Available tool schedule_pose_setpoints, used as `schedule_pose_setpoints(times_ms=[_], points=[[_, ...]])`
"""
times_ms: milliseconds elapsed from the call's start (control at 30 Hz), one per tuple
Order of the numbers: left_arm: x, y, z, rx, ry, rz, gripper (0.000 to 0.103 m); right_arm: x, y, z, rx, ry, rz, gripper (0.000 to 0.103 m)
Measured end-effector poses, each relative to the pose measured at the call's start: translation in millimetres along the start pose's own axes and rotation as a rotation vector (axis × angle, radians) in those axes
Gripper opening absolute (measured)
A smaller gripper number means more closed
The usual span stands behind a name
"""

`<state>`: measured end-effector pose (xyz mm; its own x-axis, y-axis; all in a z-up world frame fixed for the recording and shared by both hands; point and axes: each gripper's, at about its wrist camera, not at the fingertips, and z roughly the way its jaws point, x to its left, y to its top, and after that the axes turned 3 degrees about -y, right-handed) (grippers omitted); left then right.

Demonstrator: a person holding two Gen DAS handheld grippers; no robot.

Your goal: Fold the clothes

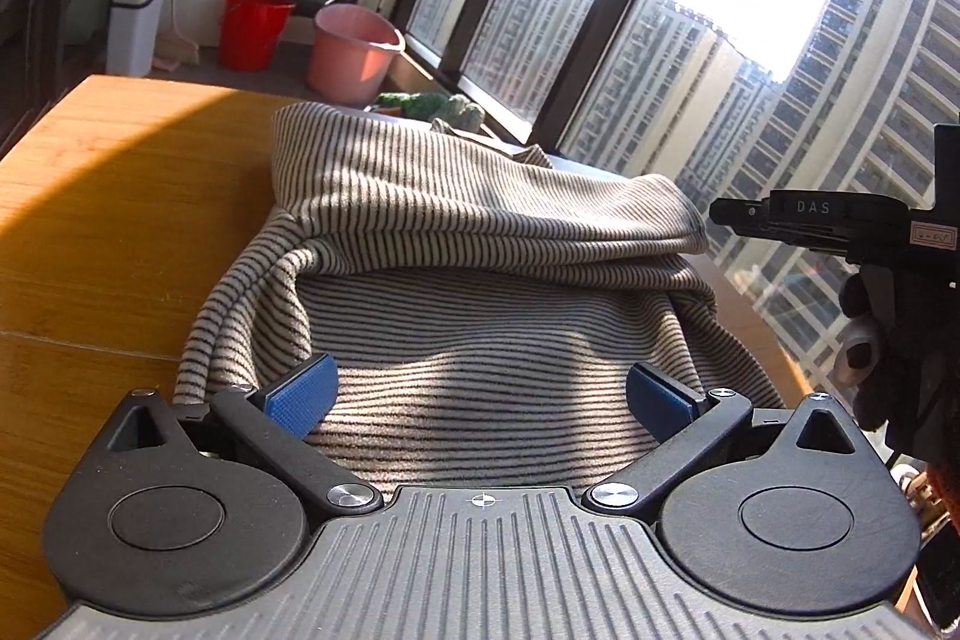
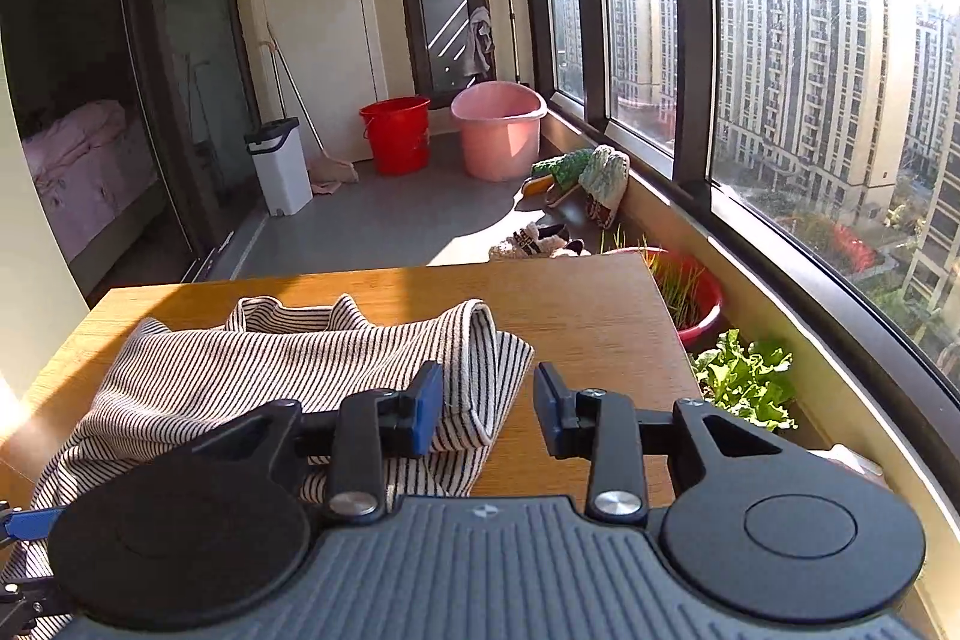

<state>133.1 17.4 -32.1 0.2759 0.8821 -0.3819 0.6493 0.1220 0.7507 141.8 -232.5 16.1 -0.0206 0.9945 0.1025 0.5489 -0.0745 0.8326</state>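
Note:
A black-and-white striped garment lies partly folded on a wooden table, its upper layer turned over into a thick roll at the far side. My left gripper hovers over the garment's near part, open, its blue pads wide apart with only flat cloth below. In the right wrist view the garment fills the table's left half. My right gripper is open at the garment's folded right edge. The left pad is over the cloth and the right pad over bare wood. A gloved hand shows at the right.
Beyond the table's far edge stand a red bucket, a pink tub and a white bin on the grey floor. A red basin of grass and a leafy plant sit right of the table below the windows.

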Motion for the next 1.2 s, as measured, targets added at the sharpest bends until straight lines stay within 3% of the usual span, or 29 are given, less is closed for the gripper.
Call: schedule_pose_setpoints(times_ms=[33,100,133,167,200,267,367,467,533,600,633,733,767,833,933,967,1100,1200], points=[[-2,0,1,0.006,0.003,0.012,0.103,-2,2,8,0.003,0.013,0.019,0.057],[-3,0,1,0.011,0.008,0.024,0.103,-6,1,32,0.057,0.047,0.058,0.052],[-3,0,1,0.012,0.008,0.026,0.103,-8,0,43,0.089,0.07,0.078,0.022],[-2,0,1,0.013,0.007,0.029,0.103,-9,-2,48,0.113,0.111,0.106,0.006],[-1,0,0,0.017,0.004,0.033,0.103,-10,-1,45,0.098,0.129,0.124,0.004],[0,5,-3,0.039,0.002,0.052,0.103,-14,4,22,0.02,0.174,0.137,0.004],[-5,26,-12,0.009,-0.011,0.081,0.103,-24,2,9,0.016,0.208,0.18,0.004],[-13,57,-18,-0.065,-0.043,0.111,0.103,-31,-19,22,0.091,0.164,0.166,0.005],[-15,76,-12,-0.081,-0.059,0.113,0.103,-35,-32,32,0.129,0.129,0.152,0.012],[-12,88,4,-0.074,-0.045,0.111,0.103,-33,-25,24,0.093,0.093,0.13,0.014],[-9,90,14,-0.063,-0.034,0.103,0.103,-30,-20,17,0.064,0.07,0.111,0.016],[3,88,44,-0.015,-0.022,0.063,0.103,-17,-2,-2,-0.027,0.12,0.041,0.018],[8,85,52,-0.002,-0.015,0.053,0.103,-14,1,-2,-0.022,0.153,0.043,0.019],[20,78,65,0.021,0.013,0.038,0.103,-7,-3,16,0.033,0.209,0.043,0.033],[28,69,67,0.002,0.019,0.096,0.103,3,-18,51,0.131,0.215,0.017,0.033],[28,68,68,0.0,0.036,0.112,0.103,5,-22,54,0.093,0.221,0.004,0.033],[32,73,76,-0.001,0.102,0.156,0.103,25,-8,74,0.094,0.219,-0.063,0.033],[38,84,73,0.014,0.088,0.122,0.103,39,-3,83,0.089,0.201,-0.143,0.034]])
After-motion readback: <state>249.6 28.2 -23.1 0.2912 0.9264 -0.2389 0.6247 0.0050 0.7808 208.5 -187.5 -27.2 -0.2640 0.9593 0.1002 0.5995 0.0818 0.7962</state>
